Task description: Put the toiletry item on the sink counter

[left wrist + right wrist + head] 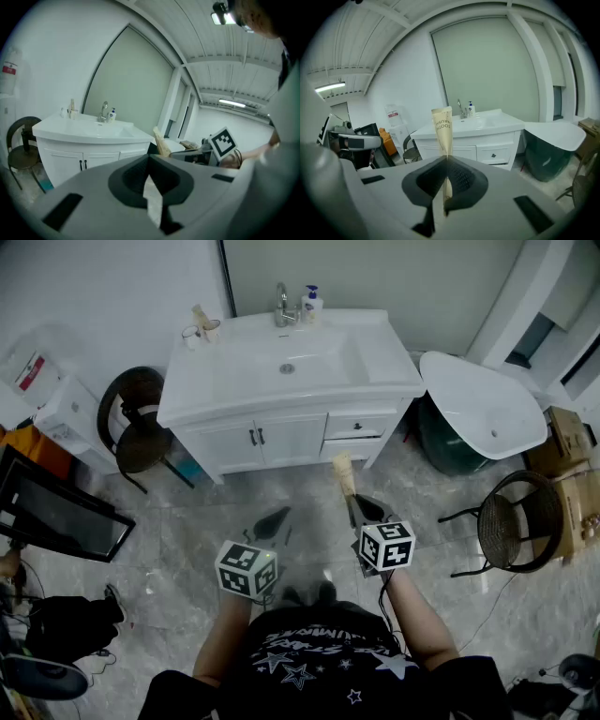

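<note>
A tan paper toothbrush packet [344, 474] stands upright in my right gripper [355, 503], which is shut on its lower end. In the right gripper view the packet [443, 129] rises from between the closed jaws of that gripper [446, 158]. The white sink counter [217, 381] stands ahead across the tiled floor, well beyond both grippers. My left gripper [277, 517] hovers beside the right one, shut with nothing in it. In the left gripper view the left gripper [149, 158] has its jaws together, with the packet [161, 140] to the right and the counter [84, 132] to the left.
On the counter stand a faucet [280, 305], a pump bottle [311, 304] and a cup [210, 328]. A black round chair [139, 423] sits left of the vanity. At right are a white basin [483, 404], a wire chair [516, 521] and cardboard boxes [567, 460].
</note>
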Motion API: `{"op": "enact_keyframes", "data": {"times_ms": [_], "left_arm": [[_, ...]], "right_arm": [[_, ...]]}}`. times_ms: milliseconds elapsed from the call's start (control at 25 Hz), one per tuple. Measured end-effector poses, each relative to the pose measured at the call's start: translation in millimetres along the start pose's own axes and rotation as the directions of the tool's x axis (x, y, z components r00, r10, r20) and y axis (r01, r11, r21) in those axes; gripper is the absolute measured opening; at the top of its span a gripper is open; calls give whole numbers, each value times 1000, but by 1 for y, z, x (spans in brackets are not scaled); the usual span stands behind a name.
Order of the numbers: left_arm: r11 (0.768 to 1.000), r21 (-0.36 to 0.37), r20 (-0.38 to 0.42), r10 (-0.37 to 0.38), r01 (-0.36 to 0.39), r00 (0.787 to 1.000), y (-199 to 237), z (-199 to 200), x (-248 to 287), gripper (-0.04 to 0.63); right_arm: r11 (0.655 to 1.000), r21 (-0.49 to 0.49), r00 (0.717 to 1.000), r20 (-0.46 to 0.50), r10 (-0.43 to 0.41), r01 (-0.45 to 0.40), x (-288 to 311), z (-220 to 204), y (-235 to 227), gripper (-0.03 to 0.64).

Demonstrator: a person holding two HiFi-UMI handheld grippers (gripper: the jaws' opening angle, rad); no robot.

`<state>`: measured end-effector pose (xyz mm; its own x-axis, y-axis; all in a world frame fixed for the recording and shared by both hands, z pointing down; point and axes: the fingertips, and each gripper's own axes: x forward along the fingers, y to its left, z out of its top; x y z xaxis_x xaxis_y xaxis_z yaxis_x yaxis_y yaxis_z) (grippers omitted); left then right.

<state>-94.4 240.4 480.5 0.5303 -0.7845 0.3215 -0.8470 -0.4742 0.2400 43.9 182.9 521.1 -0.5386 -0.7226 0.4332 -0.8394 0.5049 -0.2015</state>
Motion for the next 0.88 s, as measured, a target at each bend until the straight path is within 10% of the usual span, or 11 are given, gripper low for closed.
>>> {"op": "enact_keyframes", "data": {"times_ms": [880], "left_arm": [[994,-36,30,109,-108,994,-22,-3,-5,18]], "right_arm": [[993,4,992,45,114,-114,-14,9,-16,17]]}}
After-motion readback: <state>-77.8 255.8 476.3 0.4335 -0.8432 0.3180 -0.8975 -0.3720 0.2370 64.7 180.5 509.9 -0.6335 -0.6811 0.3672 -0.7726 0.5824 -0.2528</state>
